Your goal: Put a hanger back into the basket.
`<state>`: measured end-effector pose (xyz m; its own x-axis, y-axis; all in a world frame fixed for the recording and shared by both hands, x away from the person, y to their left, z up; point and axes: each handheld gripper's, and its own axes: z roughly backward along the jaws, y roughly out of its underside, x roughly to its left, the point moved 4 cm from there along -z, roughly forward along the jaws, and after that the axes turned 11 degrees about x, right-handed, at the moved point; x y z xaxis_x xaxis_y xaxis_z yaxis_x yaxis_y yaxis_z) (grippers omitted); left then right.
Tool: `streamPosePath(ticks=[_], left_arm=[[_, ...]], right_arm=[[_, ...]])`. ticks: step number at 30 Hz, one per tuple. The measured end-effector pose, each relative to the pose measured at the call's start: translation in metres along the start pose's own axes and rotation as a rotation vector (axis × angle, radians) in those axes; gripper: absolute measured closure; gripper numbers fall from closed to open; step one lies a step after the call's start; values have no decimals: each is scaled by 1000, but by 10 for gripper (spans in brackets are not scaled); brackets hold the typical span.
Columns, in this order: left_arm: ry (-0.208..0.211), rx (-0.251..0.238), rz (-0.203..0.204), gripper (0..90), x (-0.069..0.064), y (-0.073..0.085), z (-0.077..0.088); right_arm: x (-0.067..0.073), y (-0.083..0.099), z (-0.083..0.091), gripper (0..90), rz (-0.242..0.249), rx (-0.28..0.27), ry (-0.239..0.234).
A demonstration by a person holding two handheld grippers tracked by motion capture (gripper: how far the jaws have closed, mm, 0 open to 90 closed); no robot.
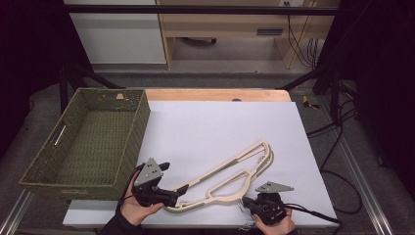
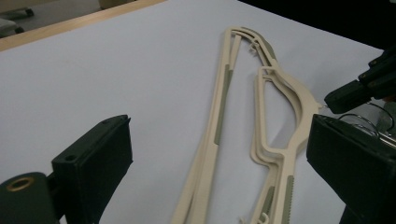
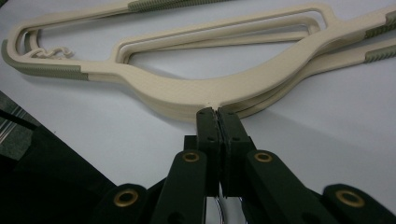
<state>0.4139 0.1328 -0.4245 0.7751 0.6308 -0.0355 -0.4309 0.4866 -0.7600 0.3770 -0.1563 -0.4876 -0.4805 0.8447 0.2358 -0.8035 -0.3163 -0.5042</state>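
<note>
A stack of cream plastic hangers point(image 1: 230, 171) with grey-green grip strips lies flat on the white sheet point(image 1: 220, 122), running from lower left to upper right. My left gripper point(image 1: 169, 182) is open at the stack's left end. In the left gripper view point(image 2: 219, 130) its jaws stand wide on either side of the hangers point(image 2: 224, 93) without touching them. My right gripper point(image 1: 247, 200) is at the front, its tips against the hangers' neck point(image 3: 196, 88). In the right gripper view point(image 3: 217, 112) its jaws are pressed together, with thin metal hook wire running between them. The right gripper's tip point(image 2: 348, 95) also shows in the left gripper view.
A green woven basket point(image 1: 142, 122) stands at the left of the table with nothing in it, its right wall beside the sheet. A strip of wooden table edge point(image 1: 215, 94) shows behind the sheet. Cables lie on the floor to the right.
</note>
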Motion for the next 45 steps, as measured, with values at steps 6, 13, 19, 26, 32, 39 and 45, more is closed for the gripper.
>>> streamPosePath(ticks=[6,13,19,26,32,39,45], left_arm=[[35,42,-44,85,-20,-7,-17],[72,93,-101,124,-41,-18,-37],[95,149,-151,150,-58,-27,-61],[99,237,-234,284,-76,-29,-90],[72,290,-300,417,-84,-31,-108],[39,318,-331,581,-91,-30,-120],[-14,338,-357,698,-94,-29,-121]], right_arm=[[-1,-4,6,894,5,-5,-4],[3,-11,10,894,50,5,44],[2,-19,18,894,56,-7,40],[3,-23,22,895,71,0,46],[4,-25,26,895,73,-4,36],[4,-28,30,895,74,-6,36],[6,-30,32,894,81,-3,44]])
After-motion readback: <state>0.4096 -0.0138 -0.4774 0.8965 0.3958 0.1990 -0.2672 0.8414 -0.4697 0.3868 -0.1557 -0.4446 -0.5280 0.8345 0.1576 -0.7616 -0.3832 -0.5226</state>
